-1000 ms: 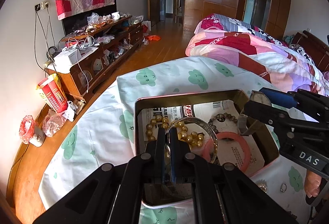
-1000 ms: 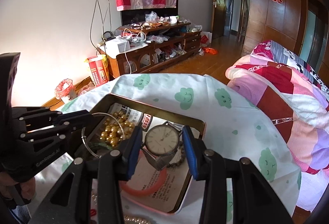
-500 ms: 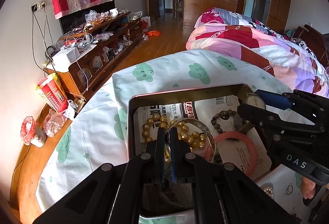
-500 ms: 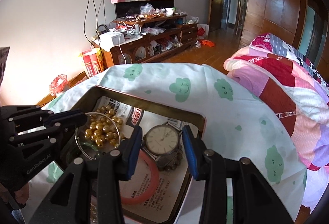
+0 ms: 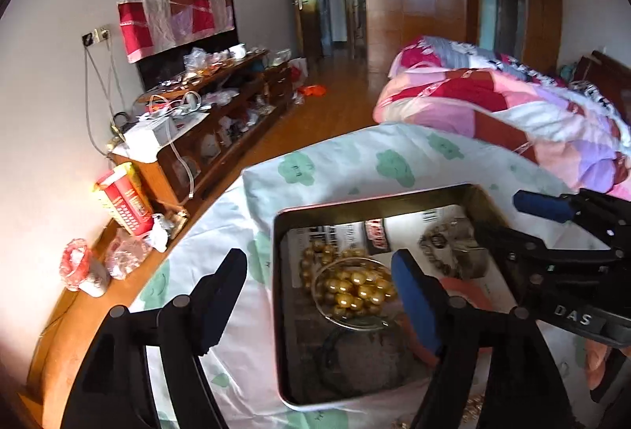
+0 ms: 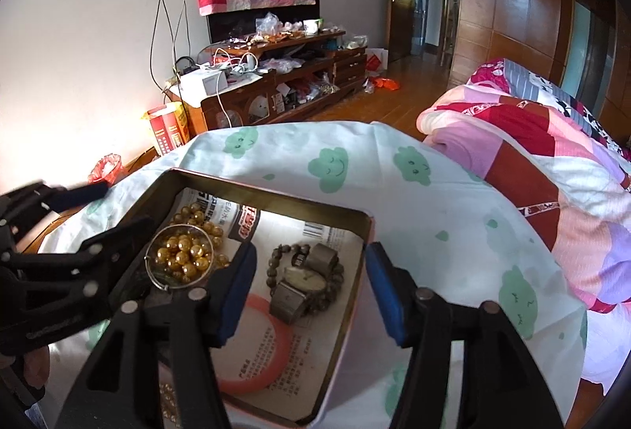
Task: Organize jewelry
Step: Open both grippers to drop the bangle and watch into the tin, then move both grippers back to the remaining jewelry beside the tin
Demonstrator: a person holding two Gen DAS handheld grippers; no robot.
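Observation:
A metal tray (image 5: 374, 194) (image 6: 276, 192) lined with newspaper sits on a cloud-print cloth. In it a thin silver bangle (image 5: 329, 314) (image 6: 157, 279) lies loose over gold beads (image 5: 355, 289) (image 6: 185, 255). My left gripper (image 5: 319, 295) (image 6: 106, 210) hangs above it, its jaws opening wide with nothing pressed between them. A silver watch (image 6: 301, 281) rests on a dark bead bracelet (image 6: 276, 255). Just above it, my right gripper (image 6: 311, 291) (image 5: 508, 220) is opening, its pads clear of the watch. A pink bangle (image 6: 256, 350) lies nearer me.
The cloth (image 6: 414, 200) covers a rounded table that drops off beyond the tray. Small gold pieces (image 5: 475, 405) lie on the cloth near me. A quilted bed (image 6: 552, 137) is at right. A cluttered TV cabinet (image 5: 205, 121) stands along the left wall.
The left gripper was shut on the silver bangle and has sprung open, leaving it on the gold beads. The right gripper widened and let the watch drop onto the dark bracelet.

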